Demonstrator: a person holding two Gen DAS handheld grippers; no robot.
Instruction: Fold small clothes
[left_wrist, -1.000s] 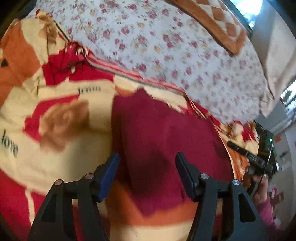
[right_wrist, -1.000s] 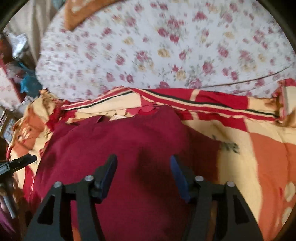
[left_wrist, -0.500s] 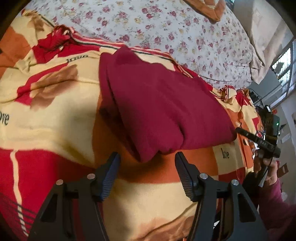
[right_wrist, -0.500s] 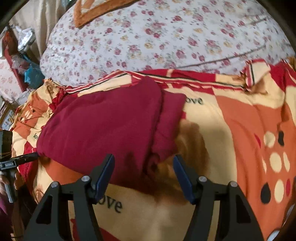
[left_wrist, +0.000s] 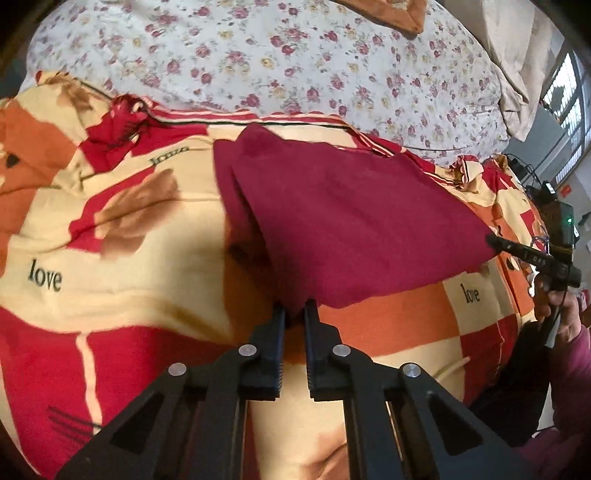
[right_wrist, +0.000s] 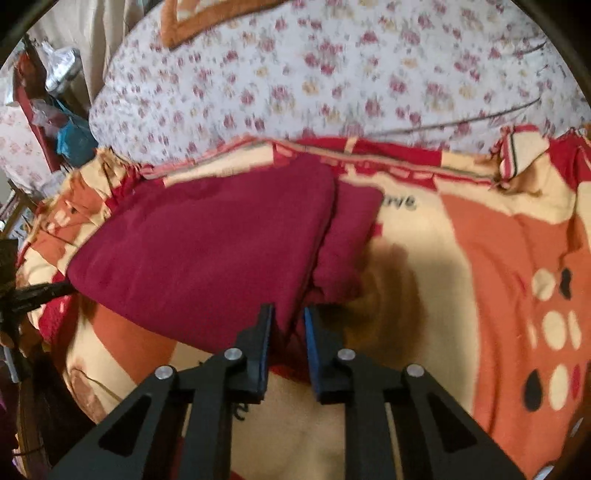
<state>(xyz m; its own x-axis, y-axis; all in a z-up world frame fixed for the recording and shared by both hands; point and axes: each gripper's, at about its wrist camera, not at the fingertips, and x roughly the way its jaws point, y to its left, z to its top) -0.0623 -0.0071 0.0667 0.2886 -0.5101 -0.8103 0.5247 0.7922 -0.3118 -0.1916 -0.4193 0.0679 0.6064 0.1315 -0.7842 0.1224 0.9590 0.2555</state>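
Observation:
A dark red garment (left_wrist: 351, 221) lies folded on a red, orange and cream blanket (left_wrist: 110, 266). My left gripper (left_wrist: 294, 314) is shut on the garment's near left corner, and cloth shows between its fingertips. In the right wrist view the same garment (right_wrist: 207, 251) has a second layer sticking out along its right side. My right gripper (right_wrist: 289, 317) is at the near right corner, its jaws closing with the cloth edge pinched between the blue pads. A person's hand (left_wrist: 554, 314) holds that gripper at the garment's right end.
A white flowered quilt (left_wrist: 295, 55) is heaped behind the blanket, with an orange checked cloth (right_wrist: 207, 22) on top. Clutter and a blue bag (right_wrist: 70, 136) stand past the bed's left edge. A window (left_wrist: 569, 92) is at the far right.
Both grippers were open above the garment and now have their jaws closed on its near corners. Both views pulled back from the cloth, so that the whole folded garment shows.

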